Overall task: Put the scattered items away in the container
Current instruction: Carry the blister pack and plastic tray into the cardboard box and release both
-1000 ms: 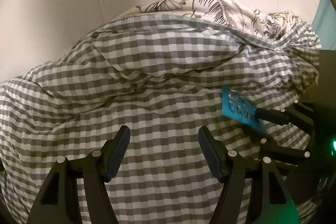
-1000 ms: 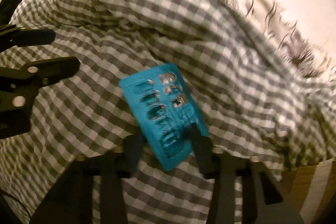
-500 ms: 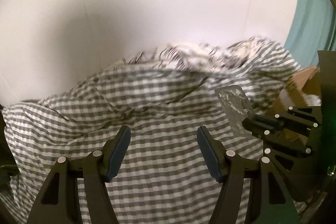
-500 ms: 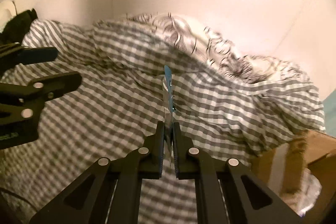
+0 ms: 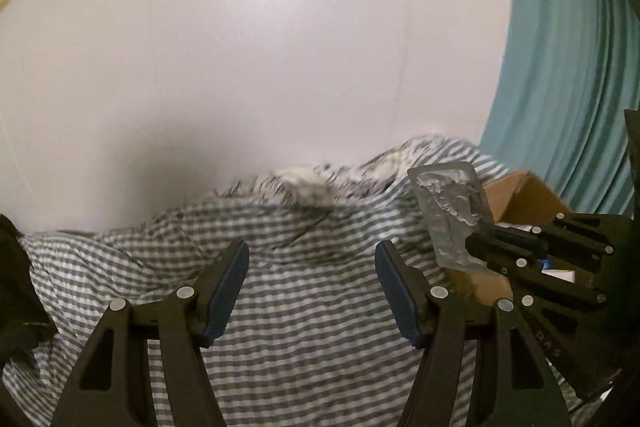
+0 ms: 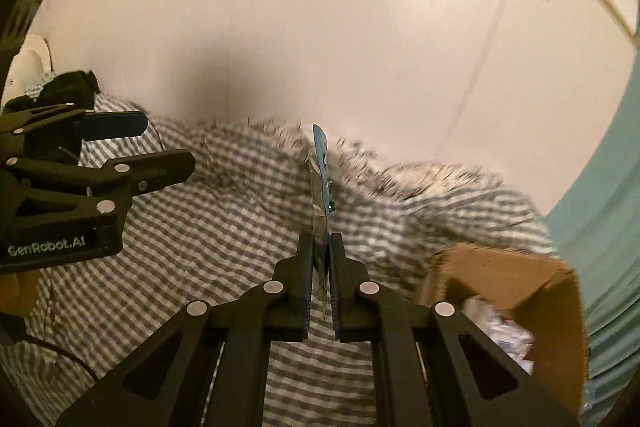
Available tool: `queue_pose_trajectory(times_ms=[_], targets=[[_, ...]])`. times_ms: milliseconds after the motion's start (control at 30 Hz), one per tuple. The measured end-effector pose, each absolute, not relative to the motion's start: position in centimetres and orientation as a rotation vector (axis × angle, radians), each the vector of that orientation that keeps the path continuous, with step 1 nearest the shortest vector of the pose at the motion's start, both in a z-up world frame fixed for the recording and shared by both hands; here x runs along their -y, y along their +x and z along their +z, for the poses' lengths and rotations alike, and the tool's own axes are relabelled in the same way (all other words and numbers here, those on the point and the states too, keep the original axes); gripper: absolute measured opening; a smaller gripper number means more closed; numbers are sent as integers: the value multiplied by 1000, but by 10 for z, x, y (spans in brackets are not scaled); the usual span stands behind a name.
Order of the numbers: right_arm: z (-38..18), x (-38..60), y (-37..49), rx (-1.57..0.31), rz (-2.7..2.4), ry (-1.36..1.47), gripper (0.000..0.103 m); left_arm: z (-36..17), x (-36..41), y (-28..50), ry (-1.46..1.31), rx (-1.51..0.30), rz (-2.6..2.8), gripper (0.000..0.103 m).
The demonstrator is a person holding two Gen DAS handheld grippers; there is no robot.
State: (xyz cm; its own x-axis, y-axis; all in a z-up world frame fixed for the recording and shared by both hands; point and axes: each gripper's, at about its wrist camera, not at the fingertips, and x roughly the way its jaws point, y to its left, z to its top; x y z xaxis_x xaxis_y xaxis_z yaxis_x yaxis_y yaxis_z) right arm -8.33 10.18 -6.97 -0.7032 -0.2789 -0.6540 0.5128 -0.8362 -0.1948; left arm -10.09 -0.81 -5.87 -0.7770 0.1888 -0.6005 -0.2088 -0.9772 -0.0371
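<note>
Cardboard box (image 6: 516,291) is lying low-right of my right gripper (image 6: 320,259), which is pinching the upright blister pack (image 6: 322,183); my left gripper (image 5: 312,291) is gaping empty.

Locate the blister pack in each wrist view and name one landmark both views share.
Left wrist: blister pack right of centre, silver side showing, clamped in the right gripper.
Right wrist: centre, edge-on, upright above the shut fingertips.
Shared landmark: cardboard box, at right in both.

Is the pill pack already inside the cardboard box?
No, the pill pack is pinched upright in the right gripper's fingers, above the checked blanket, left of the cardboard box.
</note>
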Motion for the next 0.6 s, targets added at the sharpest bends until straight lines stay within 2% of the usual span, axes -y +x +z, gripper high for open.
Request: queue_pose_trajectory(times_ms=[233, 600], targets=[[-23, -136, -42, -446, -2567, 773, 7, -21, -14, -68, -835, -21, 2756, 68], [14, -204, -9, -359, -2698, 672, 7, 3, -58, -44, -770, -38, 2685, 68]])
